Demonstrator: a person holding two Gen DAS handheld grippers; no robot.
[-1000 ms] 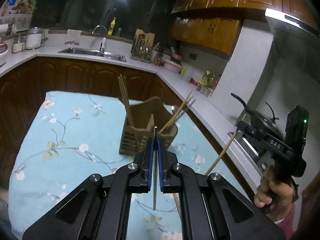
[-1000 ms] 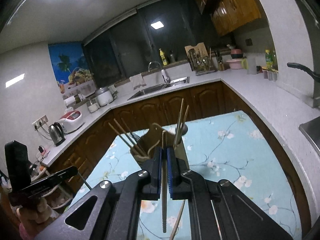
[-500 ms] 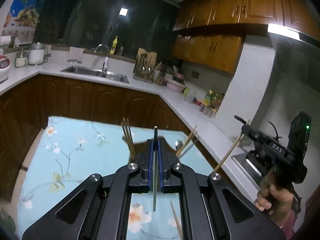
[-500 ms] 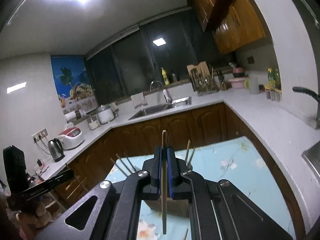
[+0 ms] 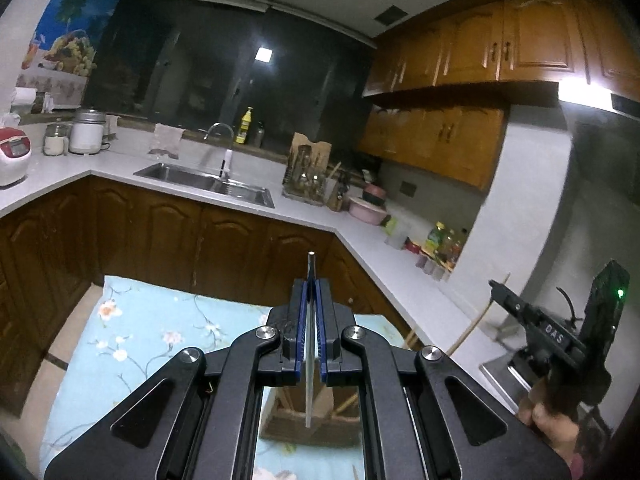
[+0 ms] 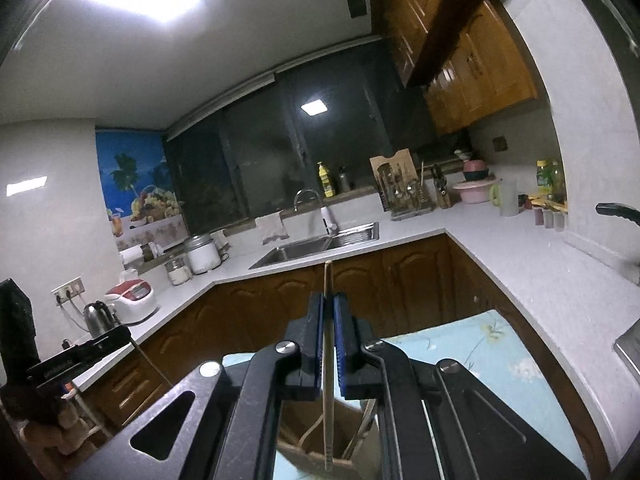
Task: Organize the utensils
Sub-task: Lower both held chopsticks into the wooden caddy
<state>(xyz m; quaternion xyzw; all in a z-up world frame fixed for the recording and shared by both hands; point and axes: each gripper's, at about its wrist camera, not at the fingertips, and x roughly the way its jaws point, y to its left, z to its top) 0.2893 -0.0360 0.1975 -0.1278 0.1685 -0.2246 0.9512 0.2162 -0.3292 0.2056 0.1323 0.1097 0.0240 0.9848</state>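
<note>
**Both tools loaded, holder straight below**

The left tool (image 5: 308, 300) is clamped on a slim metal chopstick (image 5: 308, 380), and the right tool (image 6: 328, 312) is clamped on a wooden chopstick (image 6: 329, 400). We see each stick running lengthwise between its pads, 1 end poking past the fingertips, the other reaching back toward the camera.

The relation that matters to us is vertical. The wooden utensil holder (image 5: 296, 420) stands on the table with the floral cloth (image 5: 132, 332), and it shows beneath both tools: under the left tool only its outer wall is visible, while under the right tool we look into its open top (image 6: 304, 444), where other sticks already lean. The lower tip of the wooden chopstick sits over the holder's rim.

We judge the right tool better lined up; its stick should travel along its own long axis into a compartment. Which compartment, we cannot tell.
</note>
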